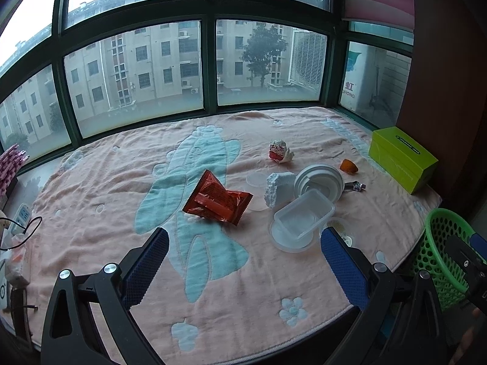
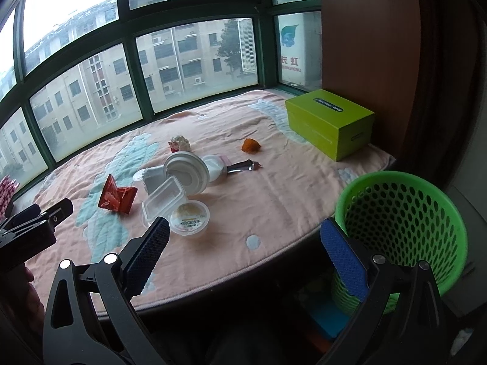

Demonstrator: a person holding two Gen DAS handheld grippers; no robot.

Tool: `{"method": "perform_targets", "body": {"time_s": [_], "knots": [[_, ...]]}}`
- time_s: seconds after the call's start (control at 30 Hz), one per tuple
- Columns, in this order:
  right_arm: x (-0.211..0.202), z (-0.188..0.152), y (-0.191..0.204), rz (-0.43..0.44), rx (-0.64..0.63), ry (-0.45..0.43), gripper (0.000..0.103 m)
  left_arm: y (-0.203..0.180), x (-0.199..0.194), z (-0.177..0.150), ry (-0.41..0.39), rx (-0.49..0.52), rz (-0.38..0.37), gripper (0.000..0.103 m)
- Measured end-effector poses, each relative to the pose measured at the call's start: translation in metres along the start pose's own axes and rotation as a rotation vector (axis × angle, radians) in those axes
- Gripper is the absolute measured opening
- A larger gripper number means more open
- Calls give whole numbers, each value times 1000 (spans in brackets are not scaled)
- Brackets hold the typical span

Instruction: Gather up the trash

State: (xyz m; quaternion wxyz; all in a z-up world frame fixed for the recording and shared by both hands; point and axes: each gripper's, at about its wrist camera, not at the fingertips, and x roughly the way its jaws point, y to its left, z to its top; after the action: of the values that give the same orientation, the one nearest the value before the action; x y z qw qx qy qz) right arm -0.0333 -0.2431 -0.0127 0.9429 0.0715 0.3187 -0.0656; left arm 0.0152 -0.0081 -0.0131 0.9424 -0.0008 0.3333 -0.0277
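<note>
Trash pile mid-blanket, your grippers spread, holding nothing.
Green basket beside right gripper; left gripper unobstructed; basket's base hidden.

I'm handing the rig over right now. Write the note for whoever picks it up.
Left claw: open, empty, above the blanket's near edge. Right claw: open, empty, beside the green basket.
Still on the blanket: red wrapper, foam chunk, clear tub, white lid, crumpled wrapper, orange peel, foil tube, sealed cup.
Done: nothing visible in the basket.
Left: all of it; the red wrapper looks an easy start.
</note>
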Motion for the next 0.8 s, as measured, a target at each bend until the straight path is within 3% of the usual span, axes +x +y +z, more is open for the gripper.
{"method": "perform_targets", "body": {"time_s": [0.8], "knots": [[8,-2,-8,-5,26,19,98,-11,7,4,9,4,-16,97]]}}
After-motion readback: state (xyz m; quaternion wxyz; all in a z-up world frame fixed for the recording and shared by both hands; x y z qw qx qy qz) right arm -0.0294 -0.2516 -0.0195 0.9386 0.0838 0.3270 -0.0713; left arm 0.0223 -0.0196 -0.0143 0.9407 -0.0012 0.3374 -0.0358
